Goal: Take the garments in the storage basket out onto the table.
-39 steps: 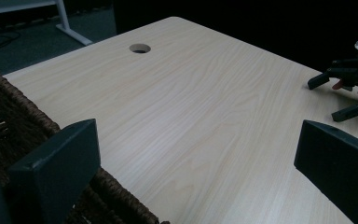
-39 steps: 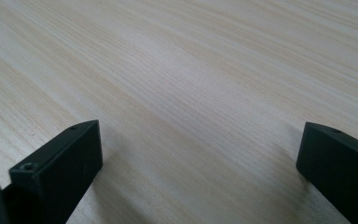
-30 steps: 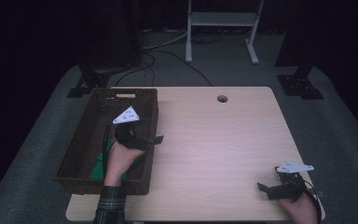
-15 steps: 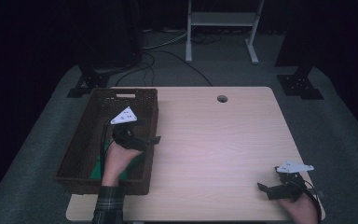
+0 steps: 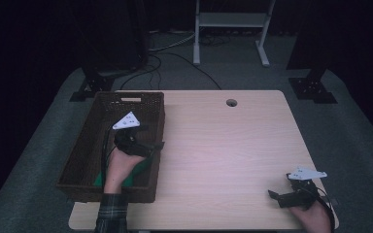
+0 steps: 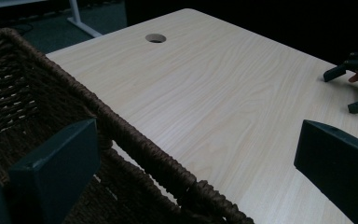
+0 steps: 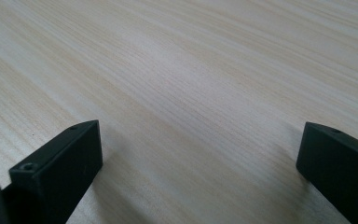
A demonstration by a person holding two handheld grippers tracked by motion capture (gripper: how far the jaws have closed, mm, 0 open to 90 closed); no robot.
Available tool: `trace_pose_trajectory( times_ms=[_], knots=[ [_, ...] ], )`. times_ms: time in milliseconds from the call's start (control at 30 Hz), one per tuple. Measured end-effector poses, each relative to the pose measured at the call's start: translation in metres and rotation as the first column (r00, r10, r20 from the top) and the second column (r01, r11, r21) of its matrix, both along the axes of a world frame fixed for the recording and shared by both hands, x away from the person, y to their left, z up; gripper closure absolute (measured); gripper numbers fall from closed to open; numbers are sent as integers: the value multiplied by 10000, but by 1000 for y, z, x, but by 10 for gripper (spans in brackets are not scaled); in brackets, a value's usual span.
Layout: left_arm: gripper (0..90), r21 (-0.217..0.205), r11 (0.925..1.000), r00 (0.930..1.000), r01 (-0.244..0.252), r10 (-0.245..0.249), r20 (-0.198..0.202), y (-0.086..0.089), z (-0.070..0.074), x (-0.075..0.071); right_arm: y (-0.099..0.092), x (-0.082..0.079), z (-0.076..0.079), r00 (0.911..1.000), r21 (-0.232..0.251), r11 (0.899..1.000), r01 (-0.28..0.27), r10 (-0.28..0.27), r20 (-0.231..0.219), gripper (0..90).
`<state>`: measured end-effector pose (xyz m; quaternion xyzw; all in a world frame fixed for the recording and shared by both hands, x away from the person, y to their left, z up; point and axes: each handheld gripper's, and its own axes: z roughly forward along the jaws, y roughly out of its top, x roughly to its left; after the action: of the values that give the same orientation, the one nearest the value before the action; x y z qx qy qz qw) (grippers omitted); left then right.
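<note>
2 grippers are held over a pale wood tabletop (image 5: 223, 145). The left gripper (image 5: 145, 145) is in the person's left hand (image 5: 119, 167), above the right side of a dark brown woven basket (image 5: 85, 155). The basket sits on the left part of the tabletop. Its far wall has a handle slot. Something green (image 5: 138, 170) lies in the basket, partly hidden under the hand, and I cannot tell what it is. A plaid sleeve (image 5: 110, 213) shows at the bottom edge.

In the left gripper view, the left gripper's jaws are spread wide. 1 jaw is over the inside of the basket (image 6: 135, 144) and the other is over the bare wood. The basket's braided rim runs between them. Nothing is between the jaws but the rim below. A round hole (image 6: 155, 38) in the tabletop shows far off, near the back edge. The right gripper (image 6: 354, 79) shows at the far right of this view.

The right gripper (image 5: 279, 196) is near the front right corner of the tabletop, held by the right hand (image 5: 313, 218). It points to the left. In the right gripper view, its jaws are spread wide too, low over bare wood, with nothing between them.

The 2 grippers are well apart.
</note>
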<state>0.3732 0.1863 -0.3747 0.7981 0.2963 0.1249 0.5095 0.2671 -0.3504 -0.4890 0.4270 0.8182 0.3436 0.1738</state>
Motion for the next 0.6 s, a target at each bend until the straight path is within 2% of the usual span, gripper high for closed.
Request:
trace_pose_trajectory(
  times_ms=[233, 600],
  knots=[
    [0, 75, 9999, 10000, -98, 98, -13, 4, -1, 0, 0, 0, 0, 10000, 3, 10000, 1, -1, 2, 0],
    [0, -154, 9990, 9992, -411, 411, -27, 18, -2, -1, 0, 0, 0, 10000, 2, 10000, 0, 0, 0, 0]
  ],
)
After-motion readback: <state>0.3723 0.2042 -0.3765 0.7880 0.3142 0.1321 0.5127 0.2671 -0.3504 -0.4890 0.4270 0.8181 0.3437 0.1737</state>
